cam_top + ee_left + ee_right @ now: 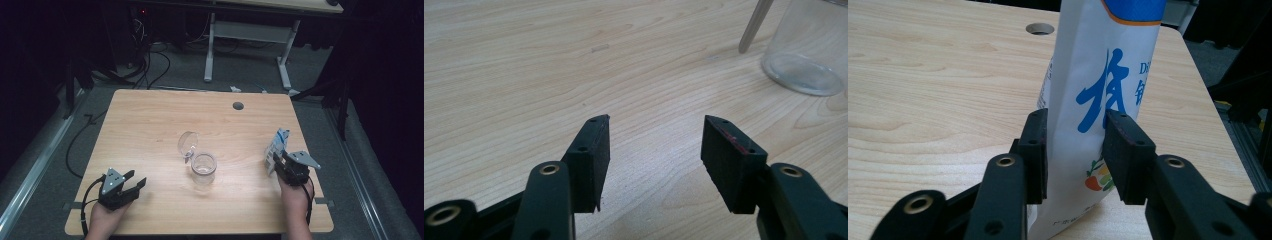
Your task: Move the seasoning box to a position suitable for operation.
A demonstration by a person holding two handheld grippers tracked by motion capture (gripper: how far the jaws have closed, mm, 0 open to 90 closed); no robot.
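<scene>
Two black jaws of the right gripper [1075,150] are pinched on a white paper bag with blue print [1098,90], held upright near the wooden table's [150,125] right edge. Spread, empty jaws are shown on the left gripper [654,150], near a clear glass jar [203,167].

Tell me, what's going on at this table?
A person is working with a hand-held gripper in each hand. The right gripper is shut on a white and blue pouch that stands upright near the table's right edge. The left gripper rests open near the front left corner, with nothing between its jaws. In the middle stands a clear glass jar, its hinged lid flipped open.
</scene>
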